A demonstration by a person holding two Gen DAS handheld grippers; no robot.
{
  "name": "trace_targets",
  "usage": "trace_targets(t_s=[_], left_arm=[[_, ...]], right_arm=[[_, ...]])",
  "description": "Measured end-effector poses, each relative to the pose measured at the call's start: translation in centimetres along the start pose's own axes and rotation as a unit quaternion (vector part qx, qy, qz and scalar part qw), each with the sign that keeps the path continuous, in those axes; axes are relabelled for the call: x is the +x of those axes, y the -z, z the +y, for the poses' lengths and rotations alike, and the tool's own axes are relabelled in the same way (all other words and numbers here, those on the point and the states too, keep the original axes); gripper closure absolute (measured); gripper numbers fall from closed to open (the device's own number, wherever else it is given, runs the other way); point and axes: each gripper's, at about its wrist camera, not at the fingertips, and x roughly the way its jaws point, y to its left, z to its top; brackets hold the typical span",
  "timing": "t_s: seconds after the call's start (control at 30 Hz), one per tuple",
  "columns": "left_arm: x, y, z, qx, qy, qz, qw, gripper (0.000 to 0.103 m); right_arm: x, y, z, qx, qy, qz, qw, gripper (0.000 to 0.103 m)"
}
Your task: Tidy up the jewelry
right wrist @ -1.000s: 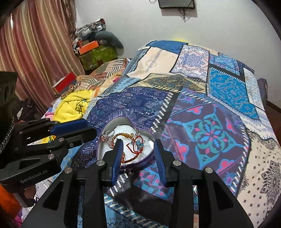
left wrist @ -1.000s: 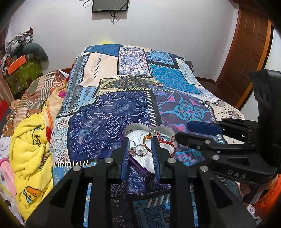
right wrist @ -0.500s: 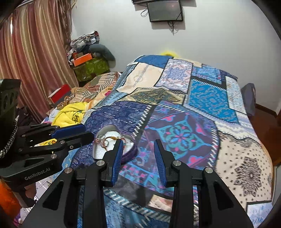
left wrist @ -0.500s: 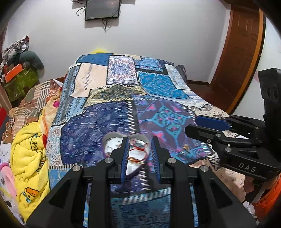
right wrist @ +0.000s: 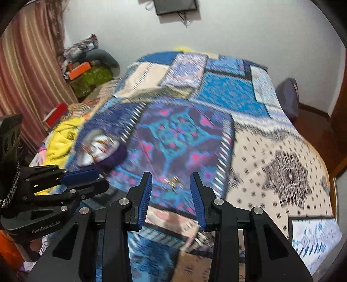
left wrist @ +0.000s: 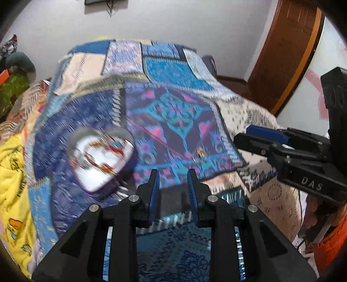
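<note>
Left wrist view: left gripper (left wrist: 173, 173) jaws parted, empty, heart-shaped tin (left wrist: 100, 161) of jewelry up-left on the bedspread (left wrist: 173, 71), small gold piece (left wrist: 200, 153), possibly an earring, just beyond the tips; right wrist view: right gripper (right wrist: 171, 176) unclenched, empty, gold piece (right wrist: 172, 181) between its fingertips in view, tin (right wrist: 97, 149) far left.

We saw the blue patchwork bedspread (left wrist: 177, 112) smeared by motion blur in both views. The contents of the heart-shaped white-lined tin (left wrist: 98, 160) were only red and gold streaks, so we could not tell the pieces apart. The small gold item (right wrist: 172, 181) on the bedspread was too blurred to identify. The black wall screen (right wrist: 175, 6) was cut off by the top edge.
</note>
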Motion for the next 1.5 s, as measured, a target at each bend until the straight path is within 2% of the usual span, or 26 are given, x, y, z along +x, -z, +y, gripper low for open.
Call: trace_targets(t_s=[0.17,0.37,0.6,0.8,0.87,0.93,0.97,1.1,1.37,1.5], left_arm=[[3.0,0.6,-1.0,0.006,0.015,0.035,0.9993,0.078],[6.0,-0.3,-2.1,0.024,0.026,0.053,0.9979,0.078],[8.5,-1.8,-2.9,0.043,0.026,0.057,0.9971,0.078],[9.9,-2.6,-4.1,0.081,0.019,0.053,0.9951,0.078],[10.2,-2.7,-4.4,0.089,0.016,0.049,0.9947,0.082],[10.4,-2.7,-4.5,0.093,0.017,0.047,0.9944,0.099],[10.3,-2.8,-4.4,0.09,0.022,0.049,0.9945,0.102],[9.8,-2.5,-3.5,0.071,0.035,0.052,0.9955,0.103],[7.9,-1.3,-1.9,0.068,0.014,0.046,0.9965,0.103],[7.3,-0.7,-1.7,0.072,0.013,0.044,0.9964,0.102]], right_arm=[[1.2,1.4,-2.1,0.019,0.012,0.028,0.999,0.07],[2.2,2.1,-3.2,0.026,0.014,0.054,0.998,0.07],[2.5,2.3,-4.0,0.036,0.006,0.057,0.998,0.07],[2.5,1.9,-4.4,0.044,-0.003,0.051,0.998,0.07],[2.6,1.9,-4.5,0.047,-0.005,0.051,0.998,0.07],[2.7,1.8,-4.6,0.05,-0.008,0.051,0.997,0.07],[2.8,1.9,-4.6,0.051,-0.01,0.053,0.997,0.07],[3.2,1.8,-4.3,0.047,-0.016,0.06,0.997,0.07],[5.2,1.3,-2.9,0.029,-0.033,0.081,0.996,0.07],[6.5,1.0,-2.5,0.021,-0.023,0.09,0.995,0.07]])
